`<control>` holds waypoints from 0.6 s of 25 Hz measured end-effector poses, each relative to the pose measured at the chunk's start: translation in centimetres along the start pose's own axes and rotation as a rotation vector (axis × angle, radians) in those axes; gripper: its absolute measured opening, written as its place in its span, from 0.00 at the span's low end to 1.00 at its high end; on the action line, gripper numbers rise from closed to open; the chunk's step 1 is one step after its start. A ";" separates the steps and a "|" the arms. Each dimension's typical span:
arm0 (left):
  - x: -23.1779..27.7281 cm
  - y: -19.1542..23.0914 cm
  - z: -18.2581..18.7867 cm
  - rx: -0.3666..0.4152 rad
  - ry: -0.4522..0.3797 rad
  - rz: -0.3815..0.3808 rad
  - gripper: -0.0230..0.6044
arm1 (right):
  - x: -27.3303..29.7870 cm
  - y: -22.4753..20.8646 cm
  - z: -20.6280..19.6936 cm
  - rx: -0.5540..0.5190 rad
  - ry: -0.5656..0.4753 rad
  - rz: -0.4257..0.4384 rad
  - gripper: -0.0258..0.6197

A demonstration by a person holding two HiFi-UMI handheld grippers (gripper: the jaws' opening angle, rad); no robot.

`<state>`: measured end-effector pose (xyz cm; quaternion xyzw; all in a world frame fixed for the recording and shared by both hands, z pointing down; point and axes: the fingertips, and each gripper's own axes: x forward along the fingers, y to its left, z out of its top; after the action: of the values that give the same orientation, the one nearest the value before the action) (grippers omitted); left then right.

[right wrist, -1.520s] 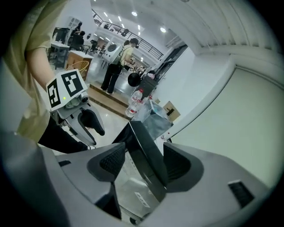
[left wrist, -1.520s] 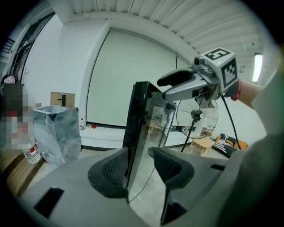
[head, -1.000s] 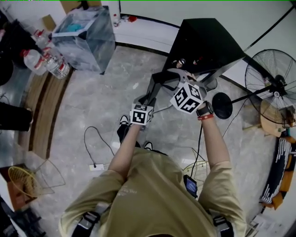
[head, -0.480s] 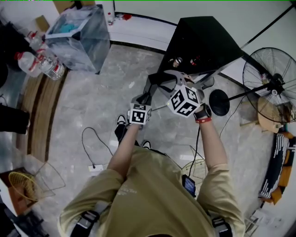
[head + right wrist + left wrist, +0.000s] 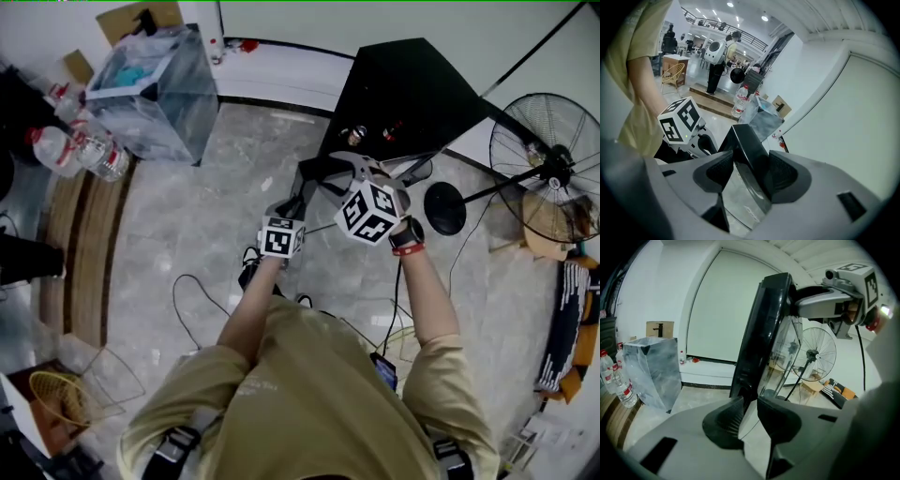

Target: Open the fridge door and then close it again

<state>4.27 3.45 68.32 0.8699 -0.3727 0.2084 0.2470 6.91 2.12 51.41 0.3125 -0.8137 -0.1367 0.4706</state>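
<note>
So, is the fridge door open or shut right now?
Open. The fridge door stands swung well out from the black fridge, and the head view looks past it to the items inside.

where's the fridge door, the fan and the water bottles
fridge door [image 5: 765, 329], left gripper view, on its black frame edge
fan [image 5: 558, 164], head view, at the hub behind the grille
water bottles [image 5: 98, 161], head view, on one bottle's body
</note>
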 end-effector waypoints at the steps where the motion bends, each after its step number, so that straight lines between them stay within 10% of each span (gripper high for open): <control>1: 0.2 0.1 0.2 0.005 0.004 -0.004 0.20 | 0.1 -0.2 0.0 0.005 0.002 0.000 0.43; 15: 2.7 3.1 2.6 0.077 0.066 -0.069 0.20 | 2.7 -3.5 0.3 0.064 0.027 -0.013 0.41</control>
<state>4.15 -1.38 68.62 0.8837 -0.3259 0.2425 0.2327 7.00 -2.30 51.25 0.3345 -0.8092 -0.1097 0.4703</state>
